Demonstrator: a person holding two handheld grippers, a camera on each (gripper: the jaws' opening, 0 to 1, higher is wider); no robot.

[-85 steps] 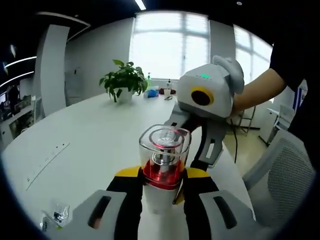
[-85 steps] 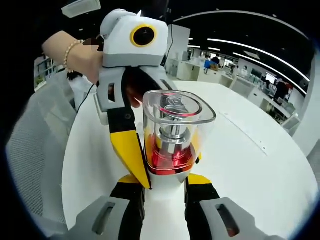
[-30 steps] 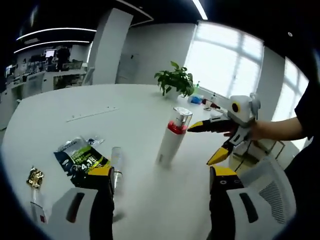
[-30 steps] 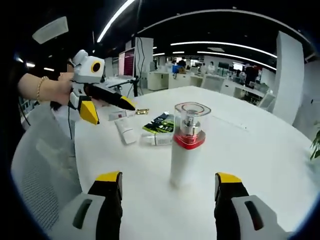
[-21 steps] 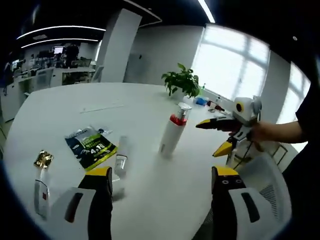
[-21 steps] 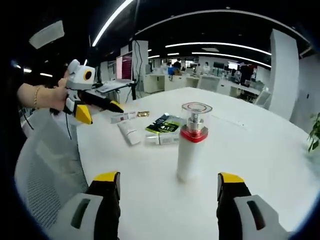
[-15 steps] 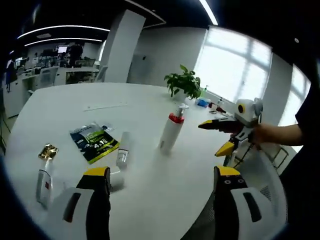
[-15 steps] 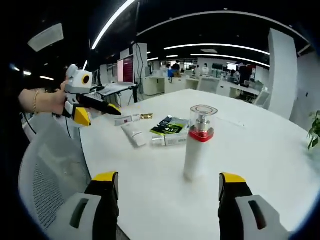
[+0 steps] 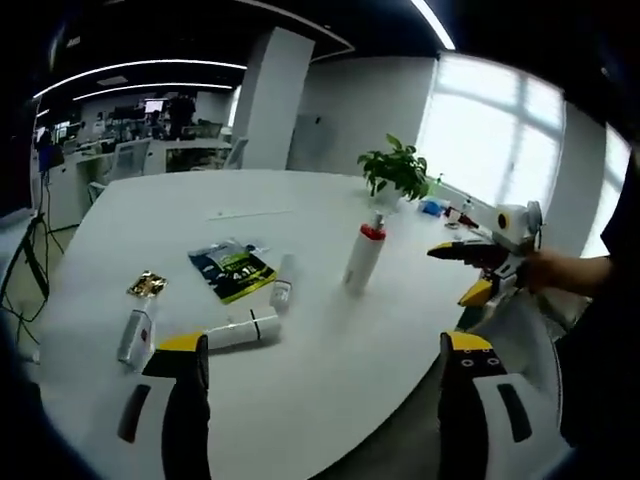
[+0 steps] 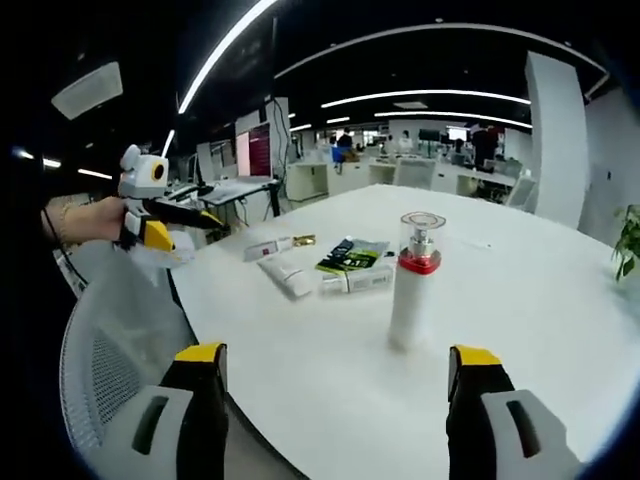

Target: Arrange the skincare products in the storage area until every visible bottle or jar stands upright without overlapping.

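**One bottle upright, the rest lying flat**

Nearest in the left gripper view, the left claw [image 9: 318, 372] hangs above the near edge of the counter [image 9: 330, 350] with its jaws spread wide and nothing between them. In the right gripper view the right claw [image 10: 340, 385] is likewise wide apart and empty, held off the counter edge.

Just past the left claw's left jaw a white tube [image 9: 243, 329] lies on its side, with a small flat bottle [image 9: 135, 335] also lying down to its left. Beyond these sit a gold sachet [image 9: 147, 284] and a dark green sachet [image 9: 237, 270], and beside the green one a small clear bottle [image 9: 283, 291] that appears to be lying down too, though it is too small to be sure.

Farther out, well apart from both claws, the white pump bottle [image 9: 364, 257] with its red collar and clear cap stands upright on its own, touching nothing.

My reading: that one bottle is done, and the tube and the two small bottles remain to be stood up. The tube is the closest target for the left claw; the right claw faces the pump bottle, with the lying items beyond to its left.
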